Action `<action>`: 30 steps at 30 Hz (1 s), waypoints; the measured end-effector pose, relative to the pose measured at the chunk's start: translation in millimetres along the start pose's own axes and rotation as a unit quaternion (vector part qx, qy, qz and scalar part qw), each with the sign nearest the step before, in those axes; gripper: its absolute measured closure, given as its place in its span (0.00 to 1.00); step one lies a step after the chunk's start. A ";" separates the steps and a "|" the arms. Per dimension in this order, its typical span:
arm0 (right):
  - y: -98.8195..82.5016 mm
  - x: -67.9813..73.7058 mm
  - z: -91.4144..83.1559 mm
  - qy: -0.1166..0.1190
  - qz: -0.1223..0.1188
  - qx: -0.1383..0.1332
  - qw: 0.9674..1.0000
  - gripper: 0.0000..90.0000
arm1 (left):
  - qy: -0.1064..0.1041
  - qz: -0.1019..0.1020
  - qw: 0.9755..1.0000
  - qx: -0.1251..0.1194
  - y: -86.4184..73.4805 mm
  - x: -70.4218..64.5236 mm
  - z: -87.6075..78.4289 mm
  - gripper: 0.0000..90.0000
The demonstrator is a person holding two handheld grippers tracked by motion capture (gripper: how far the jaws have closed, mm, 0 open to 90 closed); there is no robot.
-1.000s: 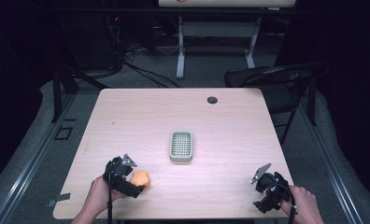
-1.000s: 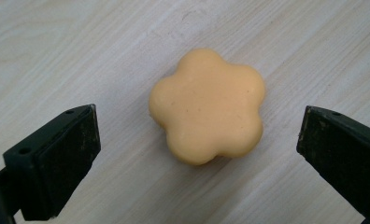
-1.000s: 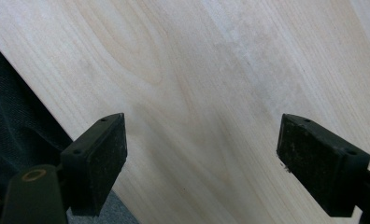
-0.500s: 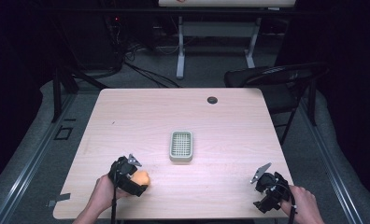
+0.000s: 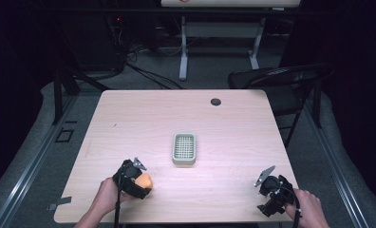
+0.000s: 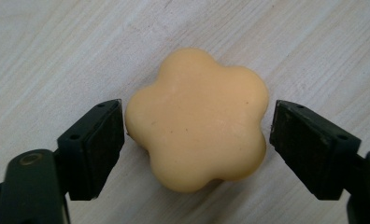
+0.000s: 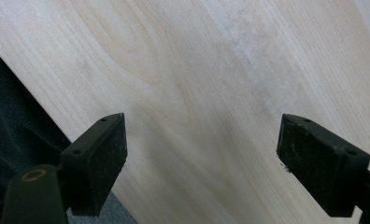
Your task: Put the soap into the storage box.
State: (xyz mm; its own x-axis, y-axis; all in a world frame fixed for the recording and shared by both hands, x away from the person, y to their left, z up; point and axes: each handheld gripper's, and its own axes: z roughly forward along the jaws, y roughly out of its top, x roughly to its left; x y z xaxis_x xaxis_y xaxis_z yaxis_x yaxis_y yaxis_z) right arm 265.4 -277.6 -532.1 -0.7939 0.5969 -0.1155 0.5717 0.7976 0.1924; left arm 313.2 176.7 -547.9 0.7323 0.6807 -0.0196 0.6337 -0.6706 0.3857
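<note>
Left hand-held gripper [image 6: 197, 135]: my jaws spread, flanking orange flower-shaped soap [image 6: 198, 120] near desk [image 5: 129, 118] front-left edge; tiny gaps both sides. Right hand-held gripper [image 7: 202, 163]: mine, spread, holding nothing, at front-right corner edge. Green soap tray [image 5: 184, 148]: mid-desk, bare wood around.

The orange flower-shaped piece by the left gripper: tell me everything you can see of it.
The orange flower-shaped piece is pale orange, with rounded lobes, a smooth matte, soap-like surface and a few tiny specks. It lies flat on the wooden table, near the front left edge. The left gripper straddles it, jaws open: the left jaw is at or almost at its edge, the right jaw stands just clear.
</note>
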 end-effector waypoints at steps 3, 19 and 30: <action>0.1 -0.3 0.2 0.001 0.002 0.001 1.000 0.17 | 0.002 0.002 1.000 0.002 0.0 -0.2 0.3 0.23; 0.3 -0.5 0.9 0.002 0.003 0.003 1.000 0.17 | 0.010 0.011 1.000 0.015 2.2 -0.8 3.8 0.29; 0.7 -1.1 0.8 0.004 -0.002 0.008 1.000 0.18 | 0.007 0.007 1.000 0.016 2.0 0.6 5.1 0.29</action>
State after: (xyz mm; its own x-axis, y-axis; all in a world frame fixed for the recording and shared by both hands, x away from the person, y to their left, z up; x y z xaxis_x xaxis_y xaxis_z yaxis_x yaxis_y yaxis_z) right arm 266.8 -277.6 -532.6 -0.7976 0.5935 -0.1077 0.5723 0.8010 0.1757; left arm 316.2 174.2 -551.8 0.7374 0.6755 -0.0023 0.6320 -0.6887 0.3553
